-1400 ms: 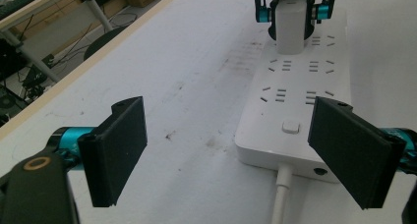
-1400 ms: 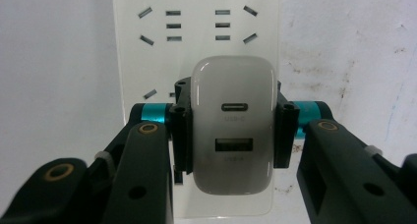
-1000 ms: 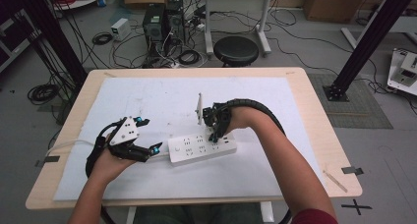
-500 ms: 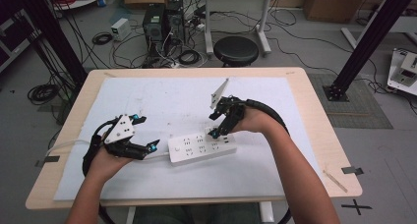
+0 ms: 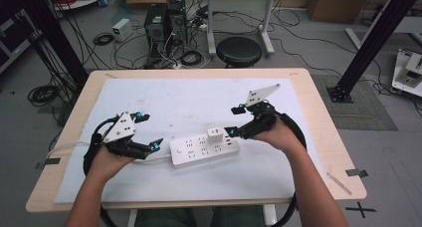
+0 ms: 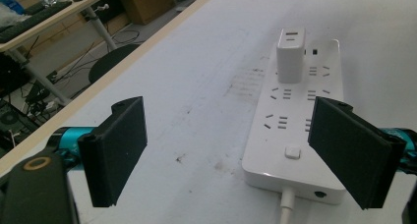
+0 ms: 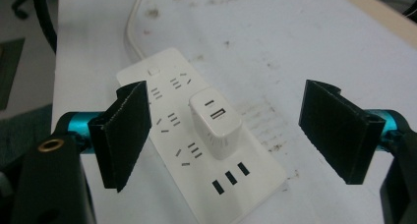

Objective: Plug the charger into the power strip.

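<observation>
Seemingly plugging done: white charger (image 5: 215, 135) stands upright in power strip (image 5: 204, 150) at mat (image 5: 189, 100) centre. Right gripper (image 5: 235, 120) just right of charger, jaws wide apart, holding nothing. Left gripper (image 5: 151, 131) near strip's left end, also wide, empty. Little left, judging.

Your power strip (image 5: 204, 150) is white, with dark socket slots in rows, and the charger (image 7: 215, 121) plugged into it is white too. Both of your grippers have black jaws on teal fittings. The mat (image 5: 189, 100) is white, smudged with grey marks, on a pale wood table (image 5: 326, 132).
</observation>
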A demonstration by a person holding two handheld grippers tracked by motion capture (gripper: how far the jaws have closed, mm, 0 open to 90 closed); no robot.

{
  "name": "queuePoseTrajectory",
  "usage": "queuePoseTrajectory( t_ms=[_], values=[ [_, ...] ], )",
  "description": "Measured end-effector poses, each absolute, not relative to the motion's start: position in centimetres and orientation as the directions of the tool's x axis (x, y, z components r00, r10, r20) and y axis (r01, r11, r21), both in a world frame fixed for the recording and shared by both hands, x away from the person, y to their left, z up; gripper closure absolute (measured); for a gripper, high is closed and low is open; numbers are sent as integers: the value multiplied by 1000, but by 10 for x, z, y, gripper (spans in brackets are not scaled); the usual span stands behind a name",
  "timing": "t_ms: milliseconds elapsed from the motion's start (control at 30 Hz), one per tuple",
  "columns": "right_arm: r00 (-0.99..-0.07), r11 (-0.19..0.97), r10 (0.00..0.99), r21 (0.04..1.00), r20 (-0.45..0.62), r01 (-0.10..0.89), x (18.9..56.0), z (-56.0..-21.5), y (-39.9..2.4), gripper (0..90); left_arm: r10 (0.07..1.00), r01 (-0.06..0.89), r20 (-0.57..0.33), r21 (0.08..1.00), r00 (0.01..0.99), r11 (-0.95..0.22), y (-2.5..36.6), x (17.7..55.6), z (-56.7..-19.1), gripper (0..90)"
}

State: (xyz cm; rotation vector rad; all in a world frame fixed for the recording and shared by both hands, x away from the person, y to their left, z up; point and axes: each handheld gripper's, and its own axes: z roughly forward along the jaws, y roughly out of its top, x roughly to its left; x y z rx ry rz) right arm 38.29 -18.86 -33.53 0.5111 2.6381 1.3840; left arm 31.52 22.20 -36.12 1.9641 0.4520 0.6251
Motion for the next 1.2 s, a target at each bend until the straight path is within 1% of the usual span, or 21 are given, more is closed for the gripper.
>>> queuePoseTrajectory(
  t_ms=[200,433,567,1200],
  values=[
    [-909,429,412,867,64,255,366,-337,-216,185,551,54,215,901,806,-430,227,321,-362,148],
    [-873,360,477,885,98,296,358,-355,-237,185,550,68,205,898,810,-435,235,320,-366,147],
    [-861,354,496,879,113,320,358,-360,-239,185,551,74,199,898,811,-433,237,319,-368,145],
    [-863,363,494,878,103,313,361,-361,-238,185,560,90,186,899,808,-428,236,323,-370,141]
  ],
)
